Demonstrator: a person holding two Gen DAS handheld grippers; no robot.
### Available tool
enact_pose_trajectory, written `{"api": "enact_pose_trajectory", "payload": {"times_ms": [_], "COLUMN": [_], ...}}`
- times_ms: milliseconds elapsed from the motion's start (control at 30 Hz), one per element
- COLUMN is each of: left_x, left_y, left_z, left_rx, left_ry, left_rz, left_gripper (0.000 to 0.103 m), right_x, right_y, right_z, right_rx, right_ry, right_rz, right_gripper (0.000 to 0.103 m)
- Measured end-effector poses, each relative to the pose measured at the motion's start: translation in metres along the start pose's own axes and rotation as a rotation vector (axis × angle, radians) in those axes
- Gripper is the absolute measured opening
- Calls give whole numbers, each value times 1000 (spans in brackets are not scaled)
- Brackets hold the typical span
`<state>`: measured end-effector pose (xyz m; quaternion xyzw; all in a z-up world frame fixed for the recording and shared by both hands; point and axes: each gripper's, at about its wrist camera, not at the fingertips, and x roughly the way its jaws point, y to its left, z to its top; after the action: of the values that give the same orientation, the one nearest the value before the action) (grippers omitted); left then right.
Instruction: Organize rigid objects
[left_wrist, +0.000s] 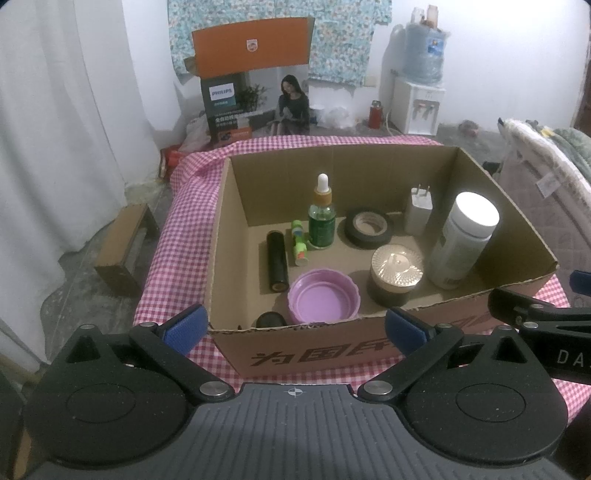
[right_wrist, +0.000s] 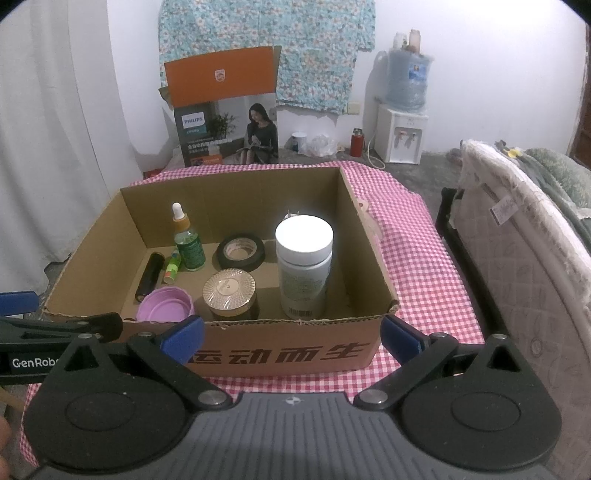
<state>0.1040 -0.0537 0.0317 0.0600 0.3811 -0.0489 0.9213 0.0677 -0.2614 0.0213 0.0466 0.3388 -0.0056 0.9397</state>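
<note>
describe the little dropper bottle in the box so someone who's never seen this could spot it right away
Find the open cardboard box on the pink checked cloth. Toward its back wall, the dropper bottle stands upright just left of the black tape roll. It alone has a green body, tan collar and white tip.

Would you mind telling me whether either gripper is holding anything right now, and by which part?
Nothing is held: left gripper and right gripper both have open, empty jaws.

Black claws (left_wrist: 293, 326), blue ribbed pads (right_wrist: 183, 338).
</note>
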Motion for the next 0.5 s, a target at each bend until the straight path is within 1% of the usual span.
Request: {"api": "enact_pose_trajectory", "payload": {"times_ms": [500], "left_x": [3], "left_y": [-2], "left_z": [1], "left_rx": [-3], "left_ry": [8], "left_rz": [2], "left_gripper": [103], "right_x": [2], "right_y": [-1], "right_z": [0], "right_rx": [1], "right_ry": [3], "right_rz": [0], "right_gripper": [103]}}
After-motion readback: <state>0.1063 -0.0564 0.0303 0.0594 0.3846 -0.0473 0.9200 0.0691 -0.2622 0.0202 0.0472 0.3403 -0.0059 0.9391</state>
